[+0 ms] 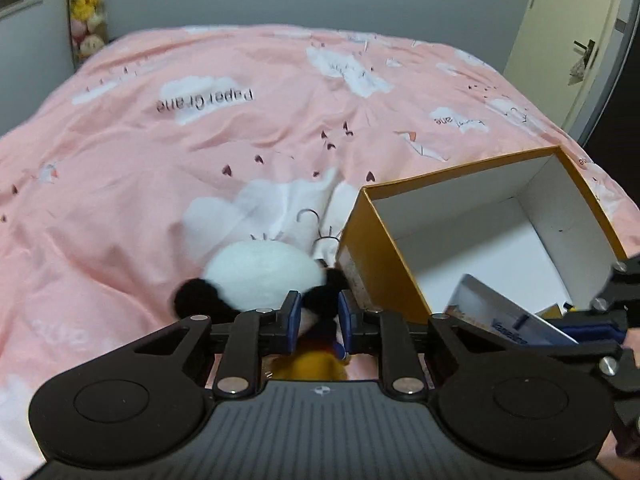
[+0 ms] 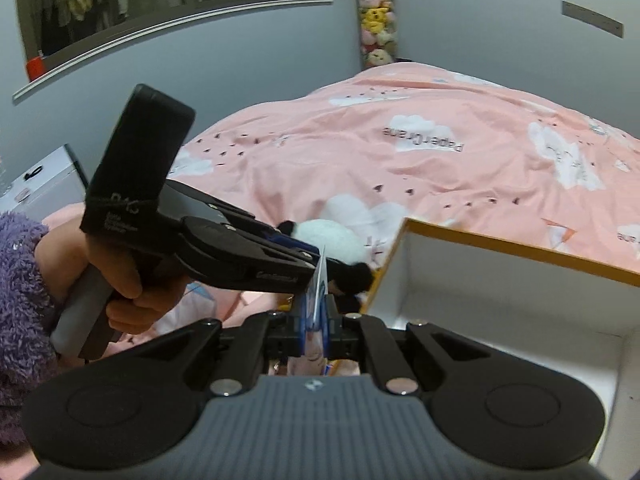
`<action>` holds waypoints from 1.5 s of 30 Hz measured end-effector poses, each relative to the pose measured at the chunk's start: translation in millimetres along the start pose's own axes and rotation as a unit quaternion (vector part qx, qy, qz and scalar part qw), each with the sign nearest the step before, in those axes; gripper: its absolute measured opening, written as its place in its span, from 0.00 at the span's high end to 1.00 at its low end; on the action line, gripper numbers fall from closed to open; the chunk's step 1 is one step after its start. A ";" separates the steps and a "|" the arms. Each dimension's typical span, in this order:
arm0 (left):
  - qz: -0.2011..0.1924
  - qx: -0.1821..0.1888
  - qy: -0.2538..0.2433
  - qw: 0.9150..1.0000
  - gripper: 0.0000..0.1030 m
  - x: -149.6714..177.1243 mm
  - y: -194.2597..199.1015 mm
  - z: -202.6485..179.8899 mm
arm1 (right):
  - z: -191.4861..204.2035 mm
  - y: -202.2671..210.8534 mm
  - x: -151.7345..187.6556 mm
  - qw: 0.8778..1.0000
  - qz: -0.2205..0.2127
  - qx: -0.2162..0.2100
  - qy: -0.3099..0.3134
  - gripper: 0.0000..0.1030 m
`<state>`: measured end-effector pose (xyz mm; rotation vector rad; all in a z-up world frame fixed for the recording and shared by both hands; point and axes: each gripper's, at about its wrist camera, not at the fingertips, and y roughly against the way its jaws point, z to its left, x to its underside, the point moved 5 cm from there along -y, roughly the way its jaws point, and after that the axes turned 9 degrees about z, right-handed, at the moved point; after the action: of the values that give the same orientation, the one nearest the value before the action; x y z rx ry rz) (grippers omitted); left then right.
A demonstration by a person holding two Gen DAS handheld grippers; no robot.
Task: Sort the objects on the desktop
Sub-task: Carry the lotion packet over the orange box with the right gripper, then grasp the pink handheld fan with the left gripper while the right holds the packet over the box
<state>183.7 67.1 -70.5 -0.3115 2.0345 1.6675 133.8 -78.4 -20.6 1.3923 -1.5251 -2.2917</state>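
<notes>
Left gripper [image 1: 319,322] clamps the panda plush toy [image 1: 264,276] just left of the box [image 1: 372,248] on the bedspread [image 1: 200,140]. Right gripper [image 2: 316,320] pinches a flat packet [image 1: 508,316] over the box's white interior, beside a small yellow item.

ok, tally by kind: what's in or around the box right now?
Plush toys: 1, panda plush, in the left tongs
Flat packets: 1, white-and-blue packet, in the right tongs
Boxes: 1, orange box
Total: 3
</notes>
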 end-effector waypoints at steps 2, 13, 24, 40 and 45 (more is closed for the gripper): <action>0.009 -0.017 0.005 1.000 0.78 -1.4 -7.5 1.7 | -4.9 1.0 -0.3 1.000 0.000 -0.005 -0.011 0.93; 0.017 -0.050 0.002 0.999 0.78 18.1 32.1 14.8 | -11.8 22.5 -4.8 0.998 -0.032 -0.023 -0.039 0.93; 0.118 -0.116 -0.008 0.986 0.75 49.0 -15.8 38.4 | -42.4 56.6 -9.5 0.993 -0.076 -0.005 -0.085 0.93; 0.146 -0.176 -0.054 0.972 0.65 56.6 -62.6 34.6 | -79.6 61.0 -0.4 0.989 -0.077 0.023 -0.124 0.93; 0.151 -0.192 -0.065 0.967 0.70 59.7 -66.8 30.2 | -90.2 59.6 3.6 0.988 -0.072 0.040 -0.133 0.93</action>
<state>170.6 88.6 -161.7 -0.0147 1.7179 2.2111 170.6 -174.4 12.9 1.2988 -1.6539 -2.6217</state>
